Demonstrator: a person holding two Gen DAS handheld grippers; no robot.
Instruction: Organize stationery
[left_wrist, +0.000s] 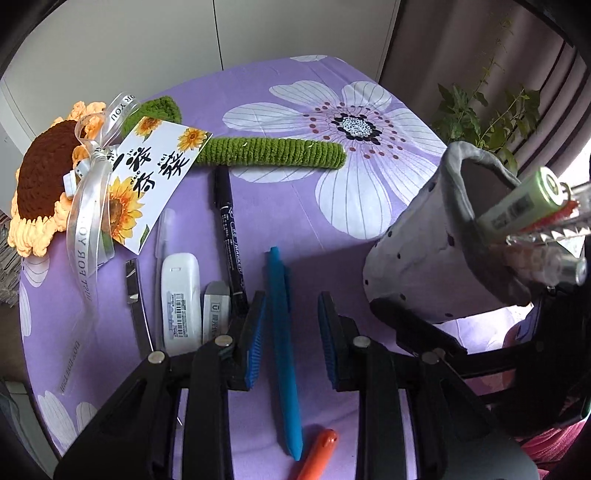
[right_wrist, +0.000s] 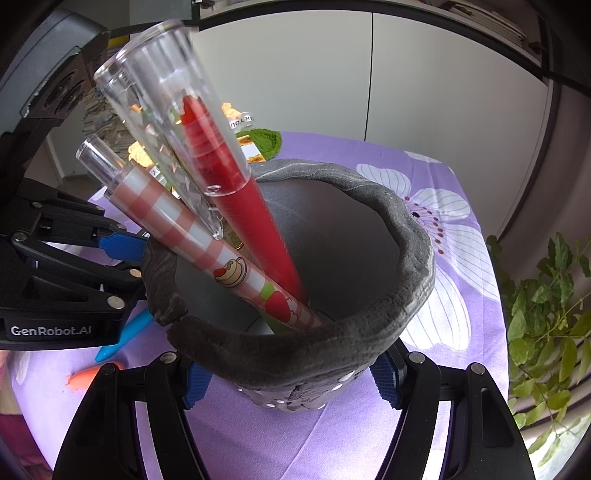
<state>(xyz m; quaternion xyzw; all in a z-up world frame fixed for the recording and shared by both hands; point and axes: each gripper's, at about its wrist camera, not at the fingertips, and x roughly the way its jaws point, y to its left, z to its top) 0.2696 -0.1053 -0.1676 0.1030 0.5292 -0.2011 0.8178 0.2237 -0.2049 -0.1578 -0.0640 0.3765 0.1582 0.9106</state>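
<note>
My left gripper (left_wrist: 291, 325) is open, its blue pads either side of a blue pen (left_wrist: 282, 343) lying on the purple cloth. An orange pen (left_wrist: 319, 454), a black marker (left_wrist: 231, 236), a white correction tape (left_wrist: 181, 299), an eraser (left_wrist: 215, 310) and a clear pen (left_wrist: 164, 229) lie nearby. My right gripper (right_wrist: 291, 384) is shut on the grey felt pen holder (right_wrist: 402, 236), also in the left wrist view (left_wrist: 417, 251). It holds a red pen (right_wrist: 236, 192) with a clear cap, a checked pink pen (right_wrist: 207, 240) and a green one.
A crocheted sunflower (left_wrist: 48, 184) with a green stem (left_wrist: 273, 151), ribbon and card (left_wrist: 147, 181) lies at the table's far left. A metal clip (left_wrist: 133, 291) lies by the correction tape. A leafy plant (right_wrist: 546, 314) stands off the table's right edge.
</note>
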